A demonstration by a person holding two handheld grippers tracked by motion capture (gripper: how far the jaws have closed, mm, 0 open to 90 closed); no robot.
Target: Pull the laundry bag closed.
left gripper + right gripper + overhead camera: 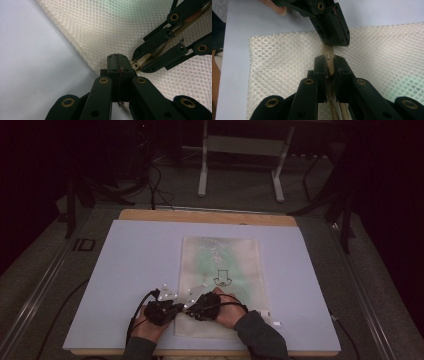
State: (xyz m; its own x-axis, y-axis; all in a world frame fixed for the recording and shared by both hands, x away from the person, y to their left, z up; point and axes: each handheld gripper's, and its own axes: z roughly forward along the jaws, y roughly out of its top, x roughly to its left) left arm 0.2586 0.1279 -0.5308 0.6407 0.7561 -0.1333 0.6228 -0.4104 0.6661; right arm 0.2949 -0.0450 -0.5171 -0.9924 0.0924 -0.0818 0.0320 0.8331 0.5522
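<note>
A white mesh bag [225,265] lies flat on the pale blue mat [135,265], with something green inside it and a black arrow mark [223,279] on it. Both grippers meet at the bag's near left corner. My right gripper [329,61] is shut on the beige zipper strip [328,52], which runs down between its jaws. My left gripper [117,58] is shut too. In the right gripper view its tip [338,42] closes on the far end of that strip. In the left gripper view the right gripper [137,63] comes in from the right, tip to tip with mine.
The mat covers a wooden table [210,216]. Cables trail from both grippers over the near left of the mat. A small white tag [275,323] lies by the bag's near right corner. A metal frame [240,150] stands on the floor behind.
</note>
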